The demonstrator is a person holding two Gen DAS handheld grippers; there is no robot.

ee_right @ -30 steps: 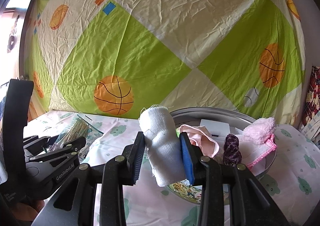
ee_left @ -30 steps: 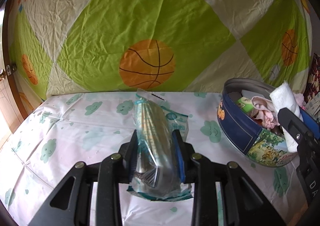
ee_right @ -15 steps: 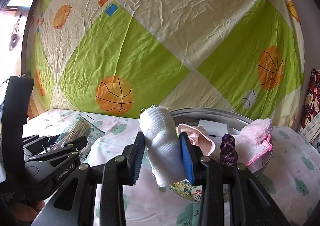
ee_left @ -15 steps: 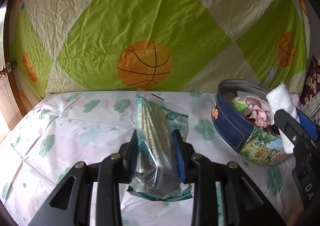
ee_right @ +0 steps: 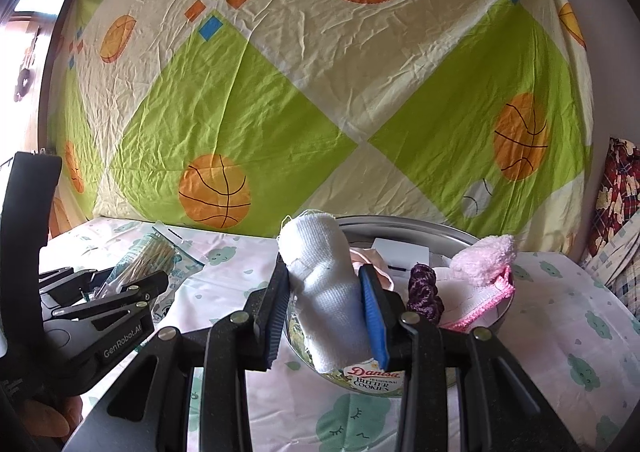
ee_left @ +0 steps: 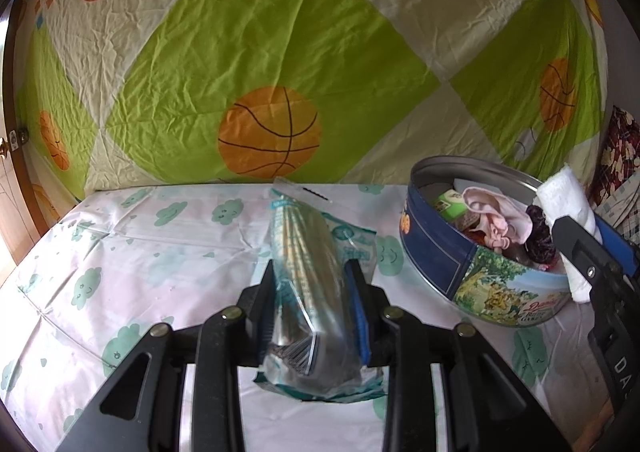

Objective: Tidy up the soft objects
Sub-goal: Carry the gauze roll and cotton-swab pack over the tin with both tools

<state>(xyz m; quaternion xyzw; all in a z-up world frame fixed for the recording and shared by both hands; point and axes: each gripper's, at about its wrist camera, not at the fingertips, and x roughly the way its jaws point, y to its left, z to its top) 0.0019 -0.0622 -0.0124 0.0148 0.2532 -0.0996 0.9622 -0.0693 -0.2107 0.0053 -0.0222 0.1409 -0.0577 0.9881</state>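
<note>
The left gripper (ee_left: 310, 306) clamped a clear plastic packet (ee_left: 308, 288), seemingly of swabs; the right gripper (ee_right: 325, 306) pinched a rolled white cloth (ee_right: 326, 292) above the cookie tin (ee_right: 476, 242).

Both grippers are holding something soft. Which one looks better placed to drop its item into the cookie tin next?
Probably the right gripper: its white cloth roll is already at the near rim of the cookie tin. The left gripper, shut on a plastic packet, is off to the tin's side.

it looked like a home bedroom. a basketball-print bedsheet (ee_right: 320, 99) hung as a backdrop behind a surface covered in a cloud-print sheet (ee_left: 120, 252). a danish butter cookie tin (ee_left: 472, 276) held household odds and ends.
</note>
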